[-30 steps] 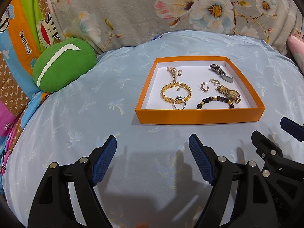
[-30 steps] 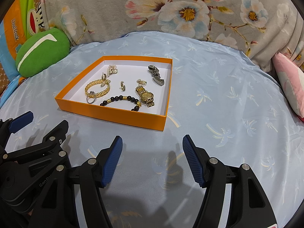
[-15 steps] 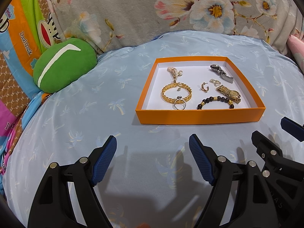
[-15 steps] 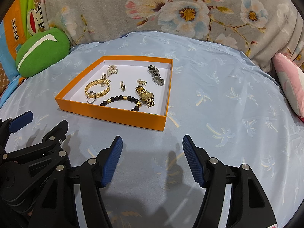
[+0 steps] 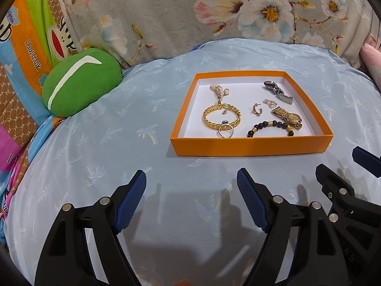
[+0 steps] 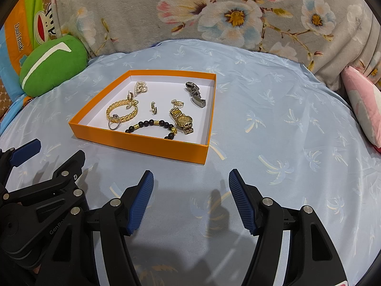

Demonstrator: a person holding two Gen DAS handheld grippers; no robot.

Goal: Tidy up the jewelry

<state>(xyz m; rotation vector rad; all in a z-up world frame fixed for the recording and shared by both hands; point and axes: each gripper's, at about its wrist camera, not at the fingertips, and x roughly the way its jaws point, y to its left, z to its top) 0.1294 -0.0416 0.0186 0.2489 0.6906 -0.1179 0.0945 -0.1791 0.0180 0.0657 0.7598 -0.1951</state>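
An orange tray [image 5: 250,145] [image 6: 142,146] lies on the light blue bedsheet. In it are a gold chain bracelet [image 5: 222,117] [image 6: 122,112], a silver ring [image 5: 225,131] [image 6: 113,124], a black bead bracelet [image 5: 271,126] [image 6: 152,125], a gold watch [image 5: 289,117] [image 6: 182,120], a silver clasp piece [image 5: 277,90] [image 6: 196,94], small earrings [image 5: 257,109] [image 6: 153,107] and a pearl piece [image 5: 219,90] [image 6: 140,87]. My left gripper [image 5: 191,183] and right gripper [image 6: 190,182] are both open and empty, side by side in front of the tray.
A green plush cushion [image 5: 81,83] [image 6: 52,65] lies at the far left. A floral grey blanket [image 5: 214,12] runs along the back. A pink pillow [image 6: 364,104] lies at the right edge. A colourful cartoon blanket [image 5: 21,54] is on the left.
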